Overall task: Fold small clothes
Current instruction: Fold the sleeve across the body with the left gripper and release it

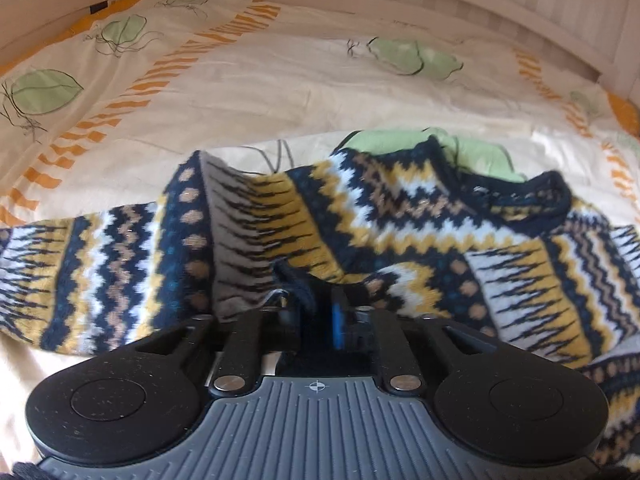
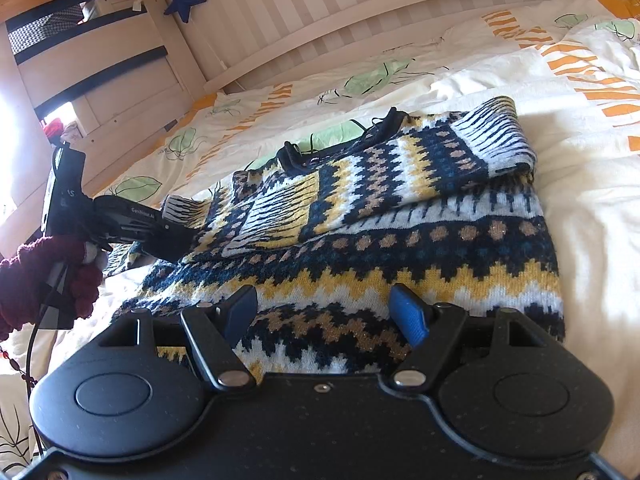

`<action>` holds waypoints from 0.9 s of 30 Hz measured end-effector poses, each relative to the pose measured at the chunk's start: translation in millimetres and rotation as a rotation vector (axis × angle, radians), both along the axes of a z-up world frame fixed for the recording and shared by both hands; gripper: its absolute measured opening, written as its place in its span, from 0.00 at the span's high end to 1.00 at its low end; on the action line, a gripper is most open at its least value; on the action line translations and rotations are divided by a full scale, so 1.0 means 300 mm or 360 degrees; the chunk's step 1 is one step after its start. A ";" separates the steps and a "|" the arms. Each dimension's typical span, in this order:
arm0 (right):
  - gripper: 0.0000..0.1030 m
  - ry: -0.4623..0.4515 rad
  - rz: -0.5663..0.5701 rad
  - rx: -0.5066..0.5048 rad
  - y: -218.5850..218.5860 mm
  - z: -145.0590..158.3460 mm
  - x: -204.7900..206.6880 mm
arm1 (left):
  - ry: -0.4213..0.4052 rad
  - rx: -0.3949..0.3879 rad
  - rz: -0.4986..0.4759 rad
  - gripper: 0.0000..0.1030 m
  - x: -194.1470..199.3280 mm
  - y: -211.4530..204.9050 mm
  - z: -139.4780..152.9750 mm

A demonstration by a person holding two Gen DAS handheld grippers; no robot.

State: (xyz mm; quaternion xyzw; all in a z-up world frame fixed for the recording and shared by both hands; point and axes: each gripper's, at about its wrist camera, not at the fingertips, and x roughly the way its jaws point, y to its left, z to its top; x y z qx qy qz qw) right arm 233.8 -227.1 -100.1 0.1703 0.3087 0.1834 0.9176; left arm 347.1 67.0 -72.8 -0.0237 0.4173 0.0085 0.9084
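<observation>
A small knitted sweater [image 1: 400, 216] with navy, yellow, white and tan zigzag bands lies on the bed. In the right wrist view the sweater [image 2: 400, 248] has its right sleeve [image 2: 460, 156] folded across the body. My left gripper [image 1: 312, 308] is shut on a fold of the sweater's left sleeve and holds it lifted over the body; it also shows in the right wrist view [image 2: 184, 240], held by a hand in a dark red glove [image 2: 48, 280]. My right gripper [image 2: 326, 312] is open just above the sweater's hem, with blue pads [image 2: 408, 312] apart and nothing between them.
The bed cover [image 1: 240, 92] is cream with orange stripes and green leaf prints. A white slatted bed frame [image 2: 360, 12] runs along the far side. A blue star [image 2: 185, 0] hangs on a white ladder-like frame at the left.
</observation>
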 end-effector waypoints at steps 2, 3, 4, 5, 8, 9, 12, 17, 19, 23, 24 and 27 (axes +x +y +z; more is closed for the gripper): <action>0.26 0.0000 0.0000 0.0000 0.000 0.000 0.000 | -0.0010 0.0085 0.0024 0.78 -0.005 0.005 0.008; 0.26 0.0000 0.0000 0.0000 0.000 0.000 0.000 | -0.0025 0.0125 0.0043 0.78 -0.010 0.010 0.016; 0.26 0.0000 0.0000 -0.0001 0.001 0.001 0.000 | -0.0047 0.0154 0.0060 0.77 -0.013 0.013 0.027; 0.26 0.0000 -0.0001 -0.0001 0.001 0.001 0.000 | -0.0069 0.0171 0.0080 0.77 -0.020 0.019 0.038; 0.26 -0.0001 -0.0001 -0.0002 0.001 0.001 0.001 | -0.0109 0.0169 0.0122 0.77 -0.046 0.026 0.069; 0.26 -0.0001 -0.0001 -0.0002 0.001 0.001 0.001 | -0.0121 0.0146 0.0111 0.76 -0.061 0.022 0.078; 0.26 0.0001 -0.0006 0.0011 -0.004 0.002 0.001 | -0.0161 0.0079 0.0018 0.70 -0.116 -0.019 0.086; 0.26 -0.0009 -0.0044 0.0036 -0.022 0.014 0.008 | -0.0102 0.0062 -0.0169 0.62 -0.146 -0.116 0.020; 0.26 -0.0033 -0.0093 0.0039 -0.039 0.028 0.015 | -0.0106 0.0093 -0.0152 0.62 -0.136 -0.134 -0.006; 0.25 -0.0057 -0.0213 0.0092 -0.101 0.044 0.055 | -0.0107 0.0066 -0.0050 0.61 -0.099 -0.120 -0.044; 0.24 -0.0046 -0.0237 0.0118 -0.118 0.041 0.071 | -0.0088 0.0052 -0.0037 0.61 -0.090 -0.115 -0.055; 0.23 -0.0012 -0.0300 0.0163 -0.157 0.023 0.118 | -0.0109 0.0055 -0.0034 0.59 -0.096 -0.116 -0.063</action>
